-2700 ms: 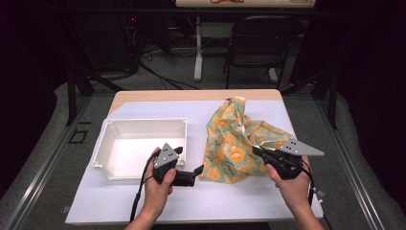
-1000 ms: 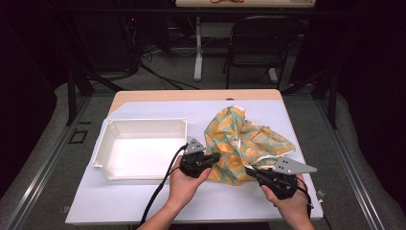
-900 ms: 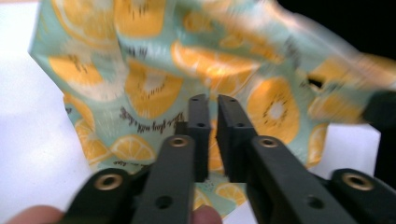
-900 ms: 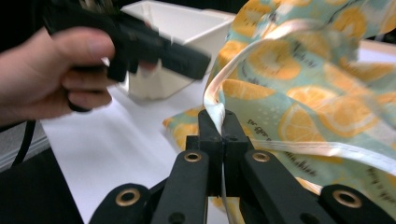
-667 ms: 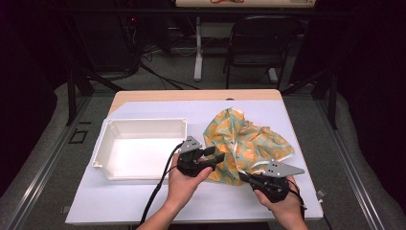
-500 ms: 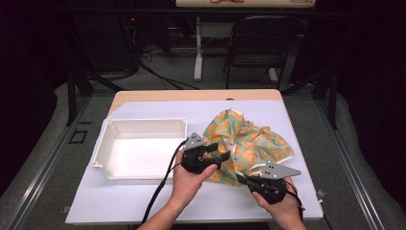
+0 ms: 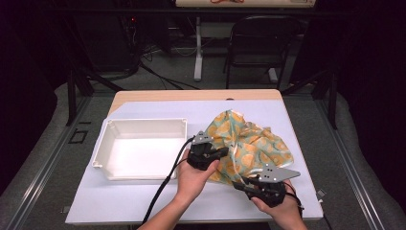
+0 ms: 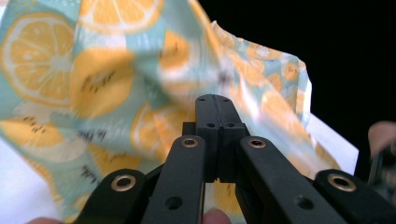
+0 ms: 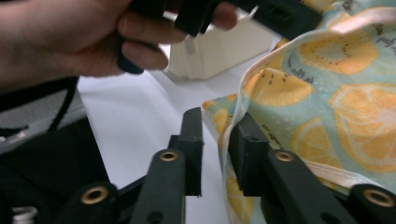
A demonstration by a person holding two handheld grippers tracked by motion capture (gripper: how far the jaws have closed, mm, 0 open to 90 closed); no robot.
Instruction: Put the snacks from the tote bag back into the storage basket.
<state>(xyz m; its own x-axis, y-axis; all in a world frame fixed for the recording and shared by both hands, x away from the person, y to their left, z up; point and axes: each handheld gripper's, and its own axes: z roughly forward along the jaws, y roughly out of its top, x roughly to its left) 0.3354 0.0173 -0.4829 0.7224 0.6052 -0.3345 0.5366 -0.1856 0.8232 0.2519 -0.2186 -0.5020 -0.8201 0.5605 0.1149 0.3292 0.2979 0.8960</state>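
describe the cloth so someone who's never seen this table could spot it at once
On the white table, look right of the white tray. The cloth lies crumpled there, between the two grippers. It is the one patterned, soft thing: pale teal printed with orange citrus slices, with a cream hem.

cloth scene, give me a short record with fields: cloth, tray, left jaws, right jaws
cloth: citrus-print cloth, crumpled on the white table, right of the tray
tray: white tray, nothing inside
left jaws: left gripper jaws have just closed and meet; it is at the cloth's left edge, and whether fabric is pinched cannot be told
right jaws: right gripper jaws have just been opening; a gap shows, with the cloth's hemmed edge beside the right-hand jaw
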